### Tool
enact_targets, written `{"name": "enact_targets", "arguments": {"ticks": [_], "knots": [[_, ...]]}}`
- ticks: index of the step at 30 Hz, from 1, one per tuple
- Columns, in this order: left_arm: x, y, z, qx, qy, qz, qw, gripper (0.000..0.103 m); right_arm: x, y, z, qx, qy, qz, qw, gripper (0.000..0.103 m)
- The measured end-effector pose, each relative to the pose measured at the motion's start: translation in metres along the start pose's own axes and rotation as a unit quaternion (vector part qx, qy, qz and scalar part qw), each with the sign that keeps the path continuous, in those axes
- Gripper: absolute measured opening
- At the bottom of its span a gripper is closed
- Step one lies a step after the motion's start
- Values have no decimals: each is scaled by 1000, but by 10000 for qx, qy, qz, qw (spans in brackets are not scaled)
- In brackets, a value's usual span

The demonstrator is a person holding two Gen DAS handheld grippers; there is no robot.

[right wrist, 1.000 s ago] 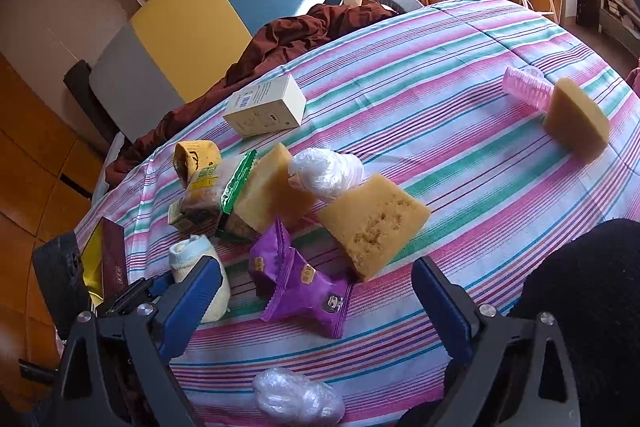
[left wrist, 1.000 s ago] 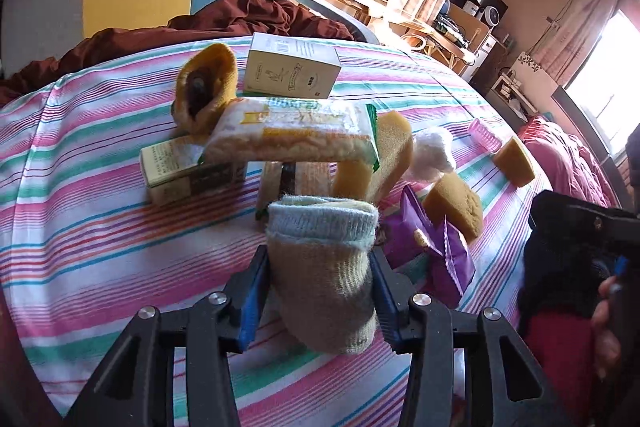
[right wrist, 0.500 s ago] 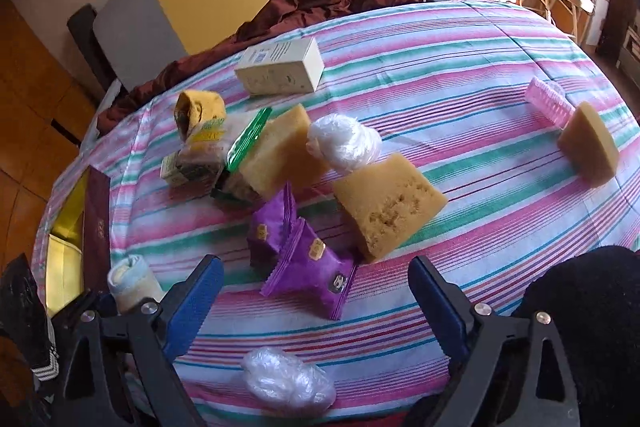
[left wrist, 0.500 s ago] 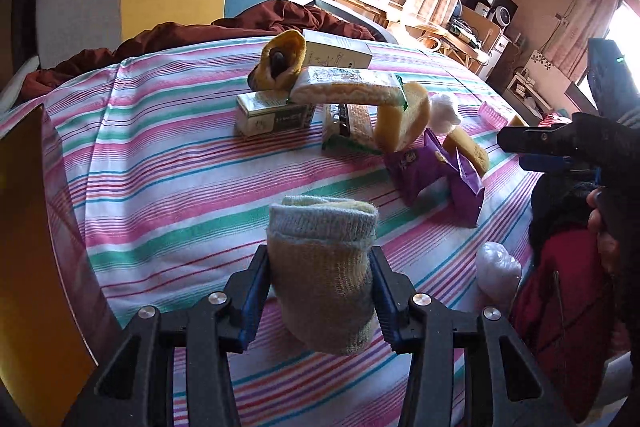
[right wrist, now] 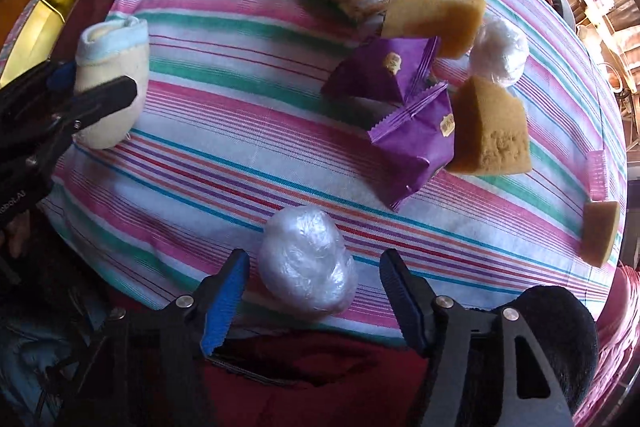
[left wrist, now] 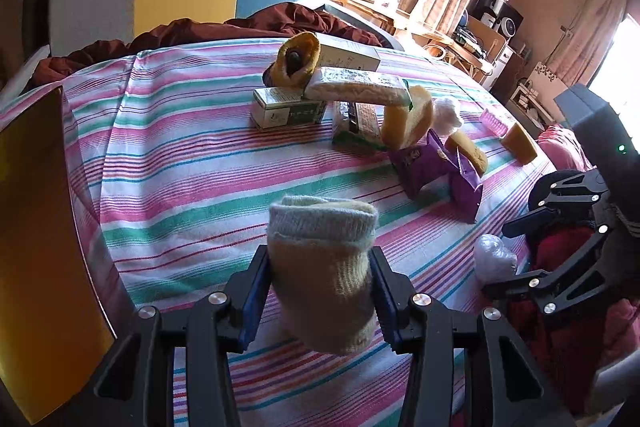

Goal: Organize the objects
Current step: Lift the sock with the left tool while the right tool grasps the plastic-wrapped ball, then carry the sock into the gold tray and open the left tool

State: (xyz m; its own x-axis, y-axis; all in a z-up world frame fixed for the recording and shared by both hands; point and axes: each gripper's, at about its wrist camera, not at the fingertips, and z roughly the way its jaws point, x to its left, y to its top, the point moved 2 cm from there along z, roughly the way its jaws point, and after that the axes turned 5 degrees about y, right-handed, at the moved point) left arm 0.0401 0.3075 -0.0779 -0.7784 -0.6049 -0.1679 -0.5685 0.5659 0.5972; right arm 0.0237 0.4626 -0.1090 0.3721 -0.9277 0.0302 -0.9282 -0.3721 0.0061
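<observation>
My left gripper (left wrist: 320,291) is shut on a rolled beige sock (left wrist: 324,267) with a pale blue cuff, held just above the striped tablecloth (left wrist: 180,167). In the right wrist view the sock (right wrist: 112,67) shows at the left. My right gripper (right wrist: 314,263) points down over a white plastic-wrapped ball (right wrist: 308,259) at the table's near edge. Its jaws are closing with the ball between them, and a gap still shows on each side of the ball. The left wrist view has this right gripper (left wrist: 498,259) at its right side.
A pile sits mid-table: two purple snack packets (right wrist: 400,107), yellow sponges (right wrist: 488,127), a second plastic ball (right wrist: 498,51), wrapped biscuits (left wrist: 360,89) and small boxes (left wrist: 288,109). A pink item (right wrist: 598,175) and a sponge wedge (right wrist: 600,231) lie far right. A yellow-lined box (left wrist: 36,247) stands left.
The right gripper has tipped down over the plastic ball at the table edge and its jaws have narrowed. The left gripper has drawn back from the pile with the sock.
</observation>
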Motion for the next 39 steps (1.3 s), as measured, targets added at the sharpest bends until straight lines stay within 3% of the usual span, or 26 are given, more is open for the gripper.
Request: {"name": "enact_targets", "arguments": {"ticks": [3, 12, 16, 19, 24, 30, 36, 39], "knots": [[2, -2, -3, -17, -2, -24, 10000, 48, 0, 1, 8, 57, -126, -47, 9999, 38], [12, 2, -33, -273, -65, -190, 9994, 48, -3, -2, 6, -251, 11, 103, 9996, 37], [38, 5, -61, -516, 104, -497, 9974, 48, -5, -2, 6, -360, 34, 210, 9991, 37], [71, 3, -80, -652, 435, -859, 9932, 48, -4, 0, 4, -472, 36, 270, 9985, 37], [141, -15, -111, -757, 1282, -1471, 9779, 48, 1, 7, 10, -484, 17, 257, 9985, 37], [214, -64, -128, -430, 2450, -1957, 9486, 49, 0, 7, 11, -570, 77, 402, 9975, 37], [252, -104, -131, -212, 2839, -2465, 9264, 51, -2, 6, 12, -640, 14, 583, 9962, 37], [252, -109, -135, -271, 2839, -2515, 9249, 52, -1, 6, 14, -637, -56, 648, 9958, 37]]}}
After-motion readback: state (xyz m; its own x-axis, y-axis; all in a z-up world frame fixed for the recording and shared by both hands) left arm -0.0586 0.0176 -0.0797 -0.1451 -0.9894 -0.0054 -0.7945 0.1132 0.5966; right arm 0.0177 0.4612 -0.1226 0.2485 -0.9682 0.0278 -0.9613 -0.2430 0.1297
